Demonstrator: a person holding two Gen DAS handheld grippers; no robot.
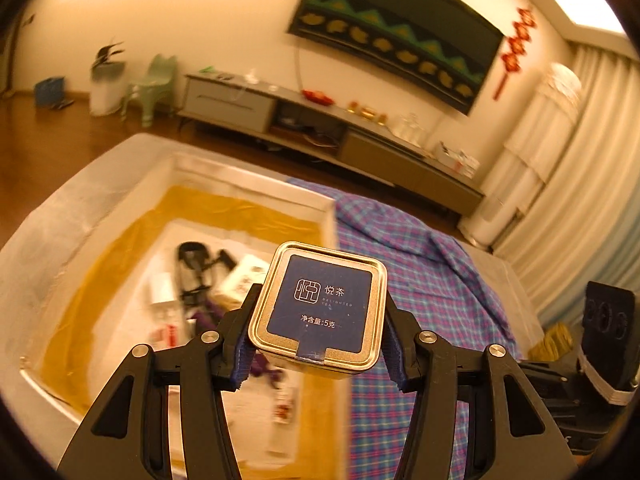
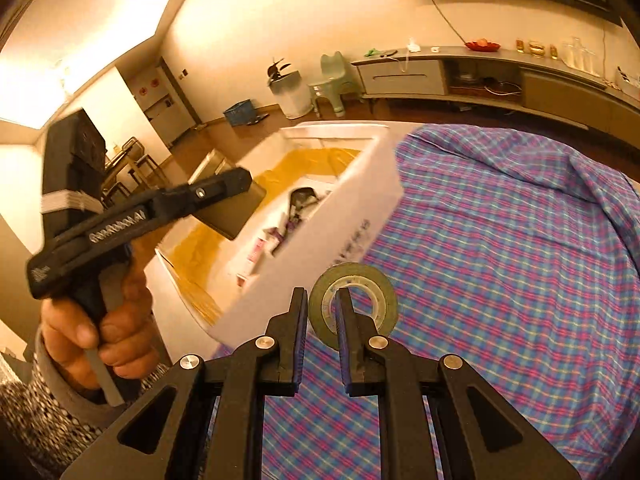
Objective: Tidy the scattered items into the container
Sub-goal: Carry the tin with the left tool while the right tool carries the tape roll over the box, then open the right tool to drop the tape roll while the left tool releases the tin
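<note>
My left gripper [image 1: 318, 344] is shut on a gold tea tin [image 1: 320, 306] with a dark blue label and holds it above the right side of the white foam box [image 1: 100, 188]. The box has a yellow lining and holds several small items. In the right wrist view the same tin [image 2: 230, 210] hangs in the left gripper [image 2: 216, 192] over the box [image 2: 360, 200]. My right gripper [image 2: 322, 304] is shut on the rim of a green tape roll [image 2: 354, 306], held above the plaid cloth [image 2: 500, 260], beside the box.
A plaid cloth [image 1: 420, 280] covers the surface right of the box. A yellowish bundle [image 1: 554, 342] lies at its far right edge. A TV cabinet [image 1: 320, 128] and a green chair [image 1: 154, 84] stand behind.
</note>
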